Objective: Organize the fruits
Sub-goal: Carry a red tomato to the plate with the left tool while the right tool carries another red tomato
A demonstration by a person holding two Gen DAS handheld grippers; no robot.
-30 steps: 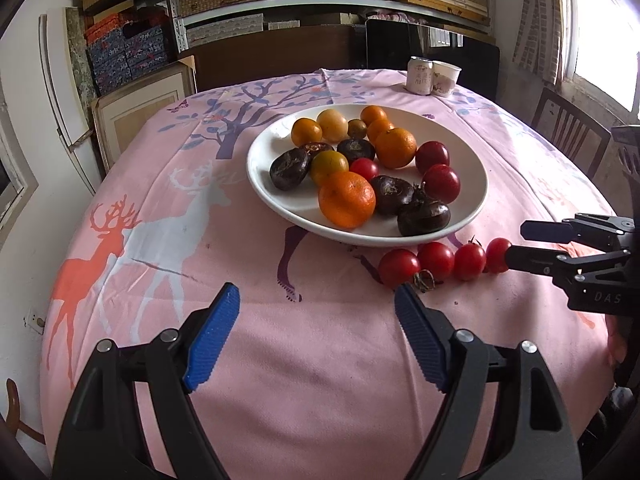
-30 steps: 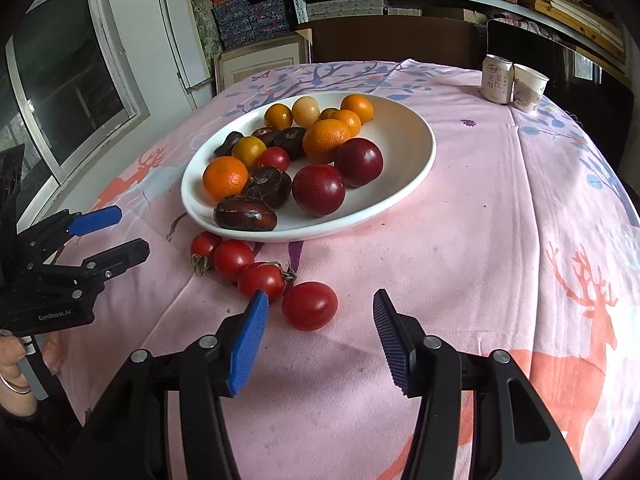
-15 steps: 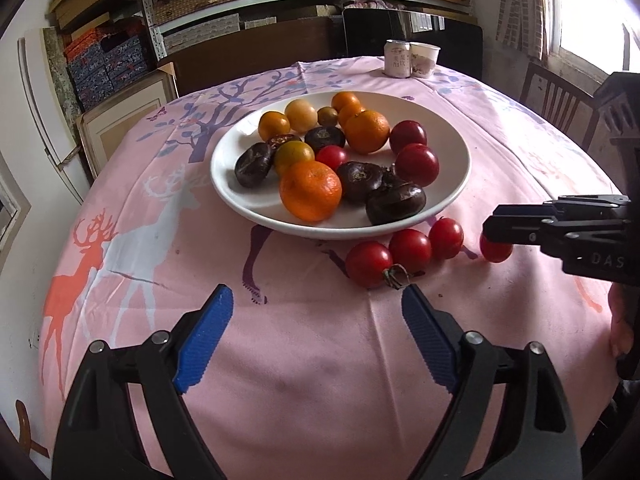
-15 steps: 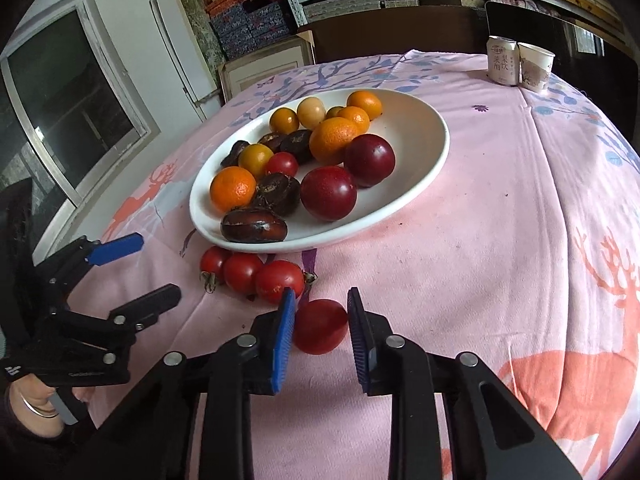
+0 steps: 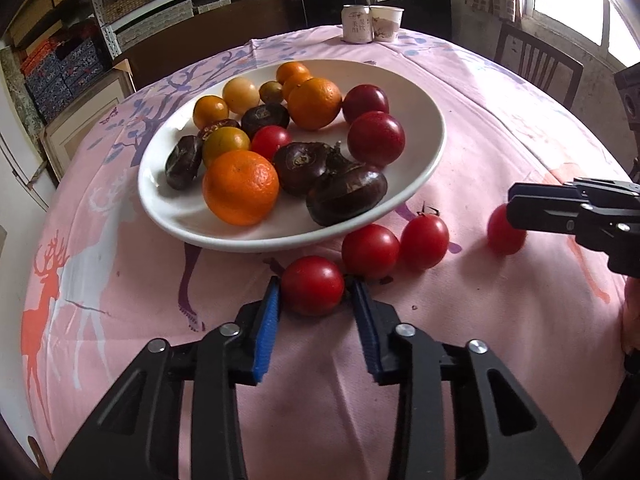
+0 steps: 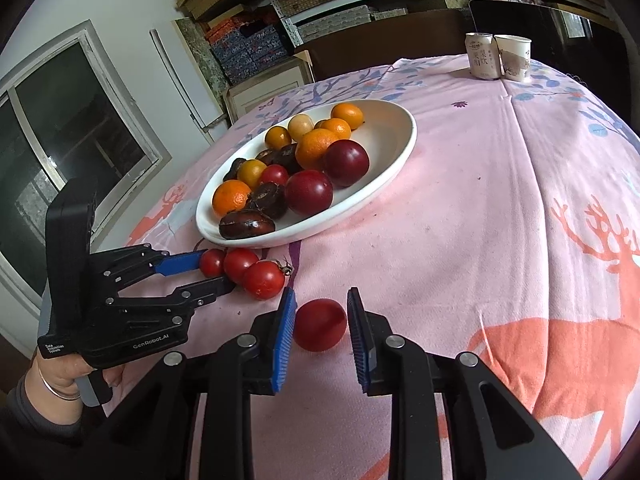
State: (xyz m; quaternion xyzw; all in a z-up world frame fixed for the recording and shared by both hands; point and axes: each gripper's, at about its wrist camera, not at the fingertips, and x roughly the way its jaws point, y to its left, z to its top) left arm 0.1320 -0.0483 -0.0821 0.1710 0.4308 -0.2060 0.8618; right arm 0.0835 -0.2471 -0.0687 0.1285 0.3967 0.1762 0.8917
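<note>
A white plate (image 5: pixel 420 120) (image 6: pixel 384 140) holds oranges, dark chestnut-like fruits, plums and small tomatoes. Three red tomatoes lie in a row on the pink cloth before its near rim. My left gripper (image 5: pixel 314 282) (image 6: pixel 218 270) has its jaws closing on the end tomato (image 5: pixel 312 286) (image 6: pixel 212 262), and both blue pads touch its sides. The other two (image 5: pixel 370 250) (image 5: pixel 424 240) rest beside it. A lone red tomato (image 6: pixel 320 324) (image 5: pixel 504 236) sits apart on the cloth, with my right gripper (image 6: pixel 320 294) (image 5: pixel 516 204) shut on it.
A drink can (image 5: pixel 356 24) and a paper cup (image 5: pixel 386 24) stand at the table's far edge. A wooden chair (image 5: pixel 536 64) is behind on the right. Shelves of boxes line the back wall. A person's hand (image 6: pixel 60 376) grips the left gripper's handle.
My left gripper moved forward and down to the end tomato, and its jaws narrowed around it. My right gripper went from open to shut on the lone tomato.
</note>
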